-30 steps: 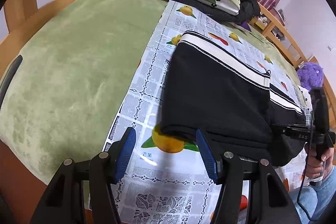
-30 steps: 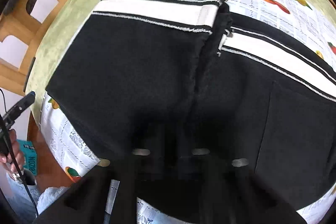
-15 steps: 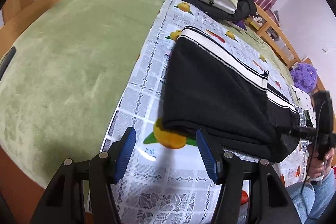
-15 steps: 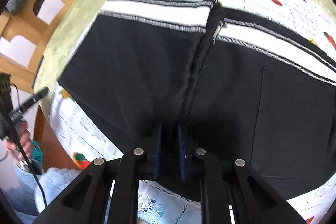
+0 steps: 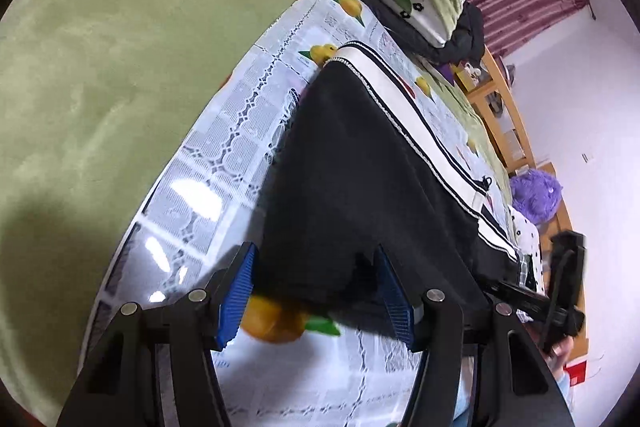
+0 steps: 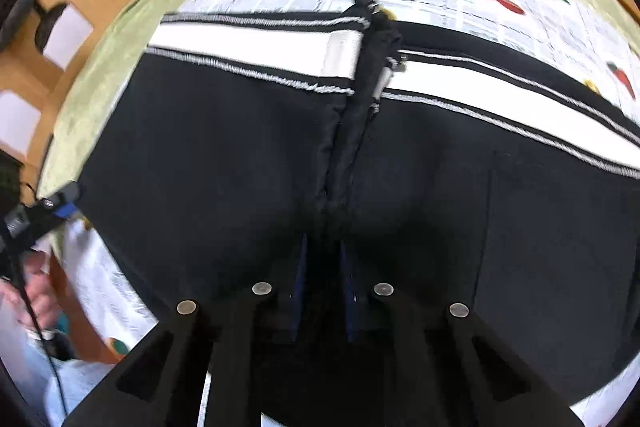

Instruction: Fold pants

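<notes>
The bed (image 5: 88,75) carries a fruit-print cloth (image 5: 240,131), and on it lie the pants (image 6: 240,155) (soft, limp, best taken at hems). Left hand-held gripper (image 5: 316,291) straddles their near corner, spread; right hand-held gripper (image 6: 322,287) pinches their middle fold. Beyond the pants, bedding crowds.

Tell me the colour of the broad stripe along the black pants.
White, edged with silvery stitching; the broad stripe shows best in the right wrist view.

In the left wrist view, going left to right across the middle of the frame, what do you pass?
Green blanket → fruit-print tablecloth → black pants → white waistband stripe → purple plush toy → white wall.
</notes>
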{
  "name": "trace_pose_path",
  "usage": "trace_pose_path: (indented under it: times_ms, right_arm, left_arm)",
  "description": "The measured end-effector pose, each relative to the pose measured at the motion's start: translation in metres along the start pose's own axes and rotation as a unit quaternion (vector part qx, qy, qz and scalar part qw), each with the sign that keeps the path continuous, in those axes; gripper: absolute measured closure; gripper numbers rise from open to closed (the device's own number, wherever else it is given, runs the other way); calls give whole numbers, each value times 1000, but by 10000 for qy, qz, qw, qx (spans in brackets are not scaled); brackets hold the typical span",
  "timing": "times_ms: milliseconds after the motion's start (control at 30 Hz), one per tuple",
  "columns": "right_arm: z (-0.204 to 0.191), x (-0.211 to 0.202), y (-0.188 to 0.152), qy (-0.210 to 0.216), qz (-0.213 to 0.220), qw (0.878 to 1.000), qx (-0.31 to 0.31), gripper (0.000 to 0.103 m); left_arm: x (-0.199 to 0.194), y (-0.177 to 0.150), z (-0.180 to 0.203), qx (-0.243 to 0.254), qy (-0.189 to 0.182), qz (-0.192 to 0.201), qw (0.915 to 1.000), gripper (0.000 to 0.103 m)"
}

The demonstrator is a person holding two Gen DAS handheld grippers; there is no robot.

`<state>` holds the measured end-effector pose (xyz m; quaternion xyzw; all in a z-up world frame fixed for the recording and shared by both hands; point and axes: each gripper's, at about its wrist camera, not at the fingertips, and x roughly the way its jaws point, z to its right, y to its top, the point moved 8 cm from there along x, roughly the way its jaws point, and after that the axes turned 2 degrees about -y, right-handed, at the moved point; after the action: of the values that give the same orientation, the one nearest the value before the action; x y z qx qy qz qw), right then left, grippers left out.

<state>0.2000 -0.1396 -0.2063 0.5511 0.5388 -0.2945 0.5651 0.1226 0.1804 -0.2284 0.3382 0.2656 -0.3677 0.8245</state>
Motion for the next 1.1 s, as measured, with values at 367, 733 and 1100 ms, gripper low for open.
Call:
trace_pose_path:
  times_ms: [367,733,1100]
  right_arm:
    - [52,-114,-19,-526,1180,9874,911,86]
    - [149,-137,-77,-1142,1578,9710,1385,86]
    - [222,-149,-122,-1209,1704,9551,2098,86]
  left_arm:
    - [-20,18,65,942,1085,490,9884,86]
    - [-34,3,272,2842,1170,839,9479,89]
    - [65,-117,401,3784,413,20,9247,89]
